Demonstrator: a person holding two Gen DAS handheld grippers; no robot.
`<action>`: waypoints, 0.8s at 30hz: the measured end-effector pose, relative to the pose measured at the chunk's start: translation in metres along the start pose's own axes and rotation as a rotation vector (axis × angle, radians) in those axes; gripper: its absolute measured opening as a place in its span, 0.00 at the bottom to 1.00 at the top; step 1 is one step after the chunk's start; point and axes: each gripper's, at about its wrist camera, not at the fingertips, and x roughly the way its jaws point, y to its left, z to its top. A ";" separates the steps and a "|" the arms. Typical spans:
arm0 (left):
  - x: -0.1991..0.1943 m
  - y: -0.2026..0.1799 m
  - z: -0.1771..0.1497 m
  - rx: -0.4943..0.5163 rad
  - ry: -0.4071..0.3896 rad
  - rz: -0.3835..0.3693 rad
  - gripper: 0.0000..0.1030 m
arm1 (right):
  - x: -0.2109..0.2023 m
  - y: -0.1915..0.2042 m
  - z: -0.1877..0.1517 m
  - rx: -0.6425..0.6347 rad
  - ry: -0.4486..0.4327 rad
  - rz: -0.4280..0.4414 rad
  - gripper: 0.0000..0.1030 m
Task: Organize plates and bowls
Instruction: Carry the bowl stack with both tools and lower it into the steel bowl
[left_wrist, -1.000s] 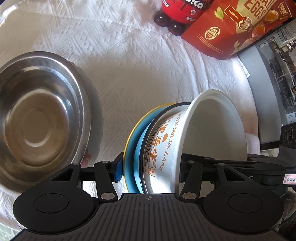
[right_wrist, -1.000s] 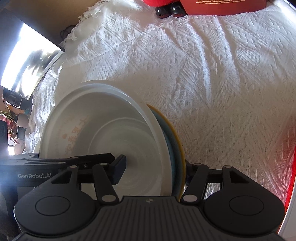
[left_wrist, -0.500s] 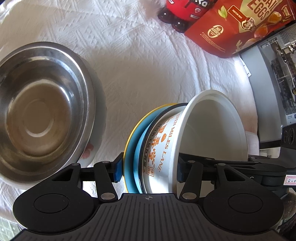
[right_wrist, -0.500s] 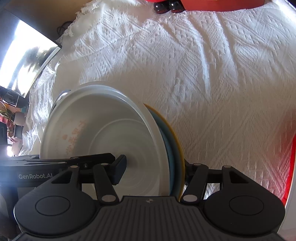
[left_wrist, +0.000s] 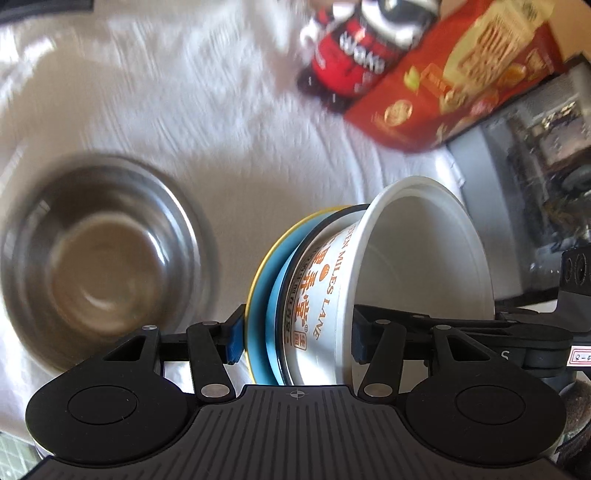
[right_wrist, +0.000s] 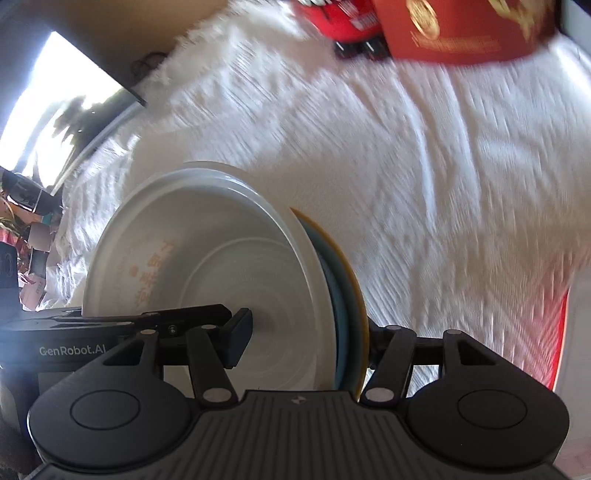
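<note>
A white bowl (left_wrist: 406, 266) with orange lettering sits nested on a blue plate (left_wrist: 266, 295) with a yellow rim. The stack is held on its side, off the cloth. My left gripper (left_wrist: 295, 339) is shut on the stack, one pad on the plate's back and one inside the bowl. From the opposite side, my right gripper (right_wrist: 306, 339) is shut on the same white bowl (right_wrist: 221, 266) and blue plate (right_wrist: 341, 295). An empty steel bowl (left_wrist: 99, 251) rests on the white tablecloth (left_wrist: 221, 129) to the left of the stack.
A red bottle (left_wrist: 354, 55) and a red snack packet (left_wrist: 461, 81) lie at the far edge of the cloth. A grey computer case (left_wrist: 535, 192) stands to the right. In the right wrist view a dark panel (right_wrist: 122, 85) borders the tablecloth (right_wrist: 424, 166) at the left.
Both grippers have risen with the bowl and plate held between them. The steel bowl and the cloth now look farther away, and the background is blurred by motion.
</note>
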 end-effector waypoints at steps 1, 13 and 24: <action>-0.009 0.004 0.004 -0.004 -0.014 0.001 0.55 | -0.004 0.009 0.005 -0.014 -0.009 0.001 0.58; -0.066 0.110 0.020 -0.131 -0.088 0.099 0.56 | 0.043 0.131 0.052 -0.169 0.031 0.099 0.58; -0.027 0.157 0.020 -0.167 -0.011 0.103 0.52 | 0.121 0.148 0.044 -0.151 0.133 0.039 0.59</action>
